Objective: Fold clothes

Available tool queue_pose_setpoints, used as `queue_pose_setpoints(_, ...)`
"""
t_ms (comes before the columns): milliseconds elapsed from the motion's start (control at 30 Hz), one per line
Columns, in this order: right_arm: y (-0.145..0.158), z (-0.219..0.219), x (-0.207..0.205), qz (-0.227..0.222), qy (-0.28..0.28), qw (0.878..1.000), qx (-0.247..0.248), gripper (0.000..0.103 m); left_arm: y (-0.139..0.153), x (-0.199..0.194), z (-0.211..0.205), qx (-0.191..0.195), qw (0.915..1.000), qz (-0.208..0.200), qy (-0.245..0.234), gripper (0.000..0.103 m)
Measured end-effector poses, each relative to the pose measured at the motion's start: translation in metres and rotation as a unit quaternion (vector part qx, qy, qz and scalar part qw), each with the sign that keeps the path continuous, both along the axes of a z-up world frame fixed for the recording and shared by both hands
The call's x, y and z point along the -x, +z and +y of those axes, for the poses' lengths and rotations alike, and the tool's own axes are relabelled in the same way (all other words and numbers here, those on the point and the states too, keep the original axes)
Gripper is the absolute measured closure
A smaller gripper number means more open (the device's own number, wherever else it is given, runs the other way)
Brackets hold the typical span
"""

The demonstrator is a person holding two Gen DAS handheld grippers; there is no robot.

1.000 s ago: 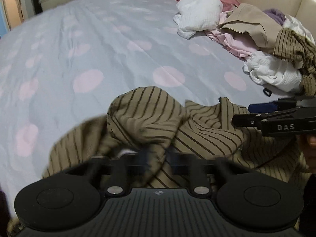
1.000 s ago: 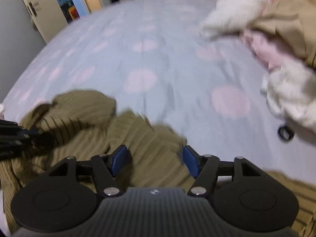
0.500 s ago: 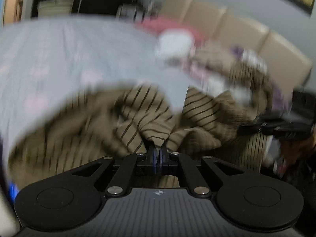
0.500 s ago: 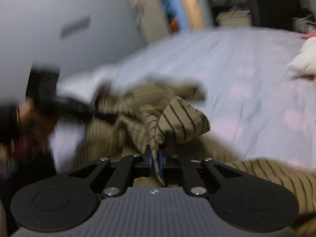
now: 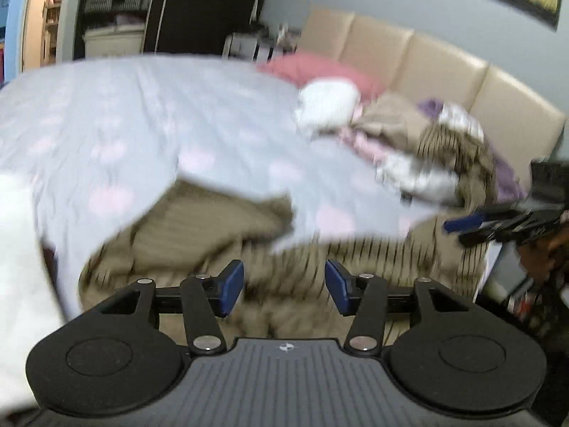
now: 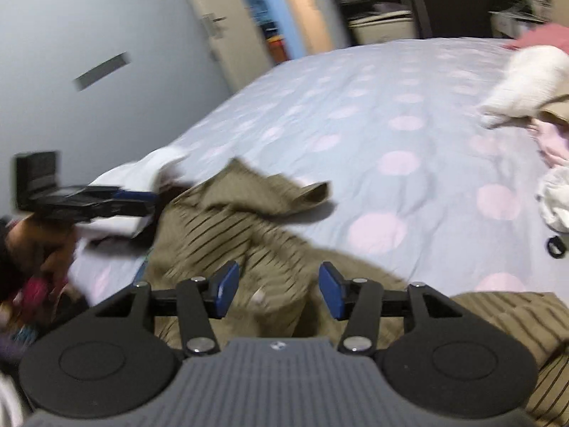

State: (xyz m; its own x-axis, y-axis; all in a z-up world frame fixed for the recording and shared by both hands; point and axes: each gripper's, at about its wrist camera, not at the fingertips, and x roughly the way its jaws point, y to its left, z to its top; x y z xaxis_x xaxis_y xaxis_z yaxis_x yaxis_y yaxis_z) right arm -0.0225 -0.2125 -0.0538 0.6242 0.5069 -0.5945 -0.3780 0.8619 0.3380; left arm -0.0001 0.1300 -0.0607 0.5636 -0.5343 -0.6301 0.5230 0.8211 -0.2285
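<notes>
Left wrist view: left hand-held gripper (image 5: 284, 286) open, blue pads (image 5: 233, 286) wide apart, nothing between them. Striped brown garment (image 5: 220, 227) just ahead of and below the fingers, crumpled on the bed (image 5: 142, 114), not touching the pads. Blurred by motion, so folds hard to read. Part of the garment running to the right, under the right hand-held gripper (image 5: 451, 227), which enters from the right edge, held in a hand (image 5: 540, 252). Farther back, near the beige headboard (image 5: 444, 71), a pile of other clothes (image 5: 409, 142), well apart from the garment.

Right wrist view: right hand-held gripper (image 6: 279, 290) also open, empty, pads spread. Same striped garment (image 6: 242, 227) directly in front and below, rumpled, one corner lifted toward the middle of the bed (image 6: 355, 106); another part lying at lower right, beside the gripper body. Left hand-held gripper (image 6: 135, 197) visible at the left edge, near the left end of the garment; cannot tell from this side if touching the cloth. Small dark ring (image 6: 555, 246) on the bed at far right, apart from the garment.
</notes>
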Motion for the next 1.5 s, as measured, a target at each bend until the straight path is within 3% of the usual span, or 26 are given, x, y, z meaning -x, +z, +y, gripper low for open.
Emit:
queue_pose_setpoints(267,-0.033,0.049,-0.037,0.047,-0.021,0.994,0.092,0.049,-0.024,-0.030,-0.053,-0.058,0.9965,0.024,-0.055,0.047)
queue_pose_setpoints(300,-0.038,0.051,-0.038,0.057,-0.017,0.993,0.099,0.053,-0.028,-0.034,-0.060,-0.065,0.9956,0.027,-0.062,0.048)
queue_pose_setpoints(367,-0.047,0.051,-0.037,0.075,0.000,0.992,0.101,0.094,-0.039,-0.029,-0.062,-0.093,0.9913,0.051,-0.079,0.065)
queue_pose_setpoints(400,-0.045,0.050,-0.032,0.066,0.007,0.993,0.099,0.100,-0.040,-0.022,-0.062,-0.096,0.9903,0.046,-0.089,0.077)
queue_pose_setpoints(433,-0.040,0.049,-0.026,0.047,0.012,0.994,0.095,0.100,-0.040,-0.015,-0.061,-0.097,0.9896,0.037,-0.100,0.078)
queue_pose_setpoints(500,-0.029,0.044,-0.013,0.008,0.020,0.996,0.083,0.100,-0.034,0.007,-0.054,-0.092,0.9868,-0.005,-0.133,0.079)
queue_pose_setpoints(600,-0.012,0.032,0.010,-0.043,0.037,0.997,0.057,0.100,-0.028,0.044,-0.046,-0.106,0.9700,-0.066,-0.209,0.078)
queue_pose_setpoints(667,-0.008,0.027,0.022,-0.046,0.069,0.996,0.045,0.100,-0.029,0.060,-0.043,-0.122,0.9609,-0.071,-0.238,0.074)
queue_pose_setpoints(733,-0.010,0.025,0.029,-0.035,0.088,0.994,0.051,0.096,-0.033,0.066,-0.035,-0.128,0.9605,-0.059,-0.240,0.057)
queue_pose_setpoints(867,-0.011,0.018,0.041,-0.022,0.109,0.992,0.066,0.090,-0.032,0.058,-0.020,-0.112,0.9750,-0.049,-0.186,0.057)
queue_pose_setpoints(933,-0.012,0.015,0.047,-0.015,0.120,0.990,0.073,0.068,-0.029,0.051,-0.013,-0.100,0.9817,-0.049,-0.155,0.056)
queue_pose_setpoints(967,-0.012,0.013,0.051,-0.012,0.126,0.989,0.077,0.062,-0.027,0.047,-0.011,-0.092,0.9843,-0.048,-0.143,0.055)
queue_pose_setpoints(1033,-0.011,0.009,0.057,-0.012,0.131,0.988,0.085,0.040,-0.024,0.041,-0.010,-0.082,0.9862,-0.045,-0.137,0.052)
queue_pose_setpoints(1200,-0.005,0.007,0.070,-0.041,0.134,0.980,0.142,0.034,-0.034,0.028,-0.018,-0.068,0.9884,-0.006,-0.135,0.051)
queue_pose_setpoints(1367,-0.013,0.028,0.087,-0.049,0.213,0.960,0.173,0.034,-0.049,0.018,-0.029,-0.057,0.9883,0.040,-0.136,0.050)
queue_pose_setpoints(1433,-0.018,0.043,0.093,-0.068,0.242,0.947,0.198,0.033,-0.052,0.015,-0.032,-0.054,0.9886,0.053,-0.130,0.050)
queue_pose_setpoints(1500,-0.027,0.062,0.100,-0.106,0.264,0.924,0.254,0.033,-0.055,0.011,-0.034,-0.058,0.9893,0.064,-0.118,0.050)
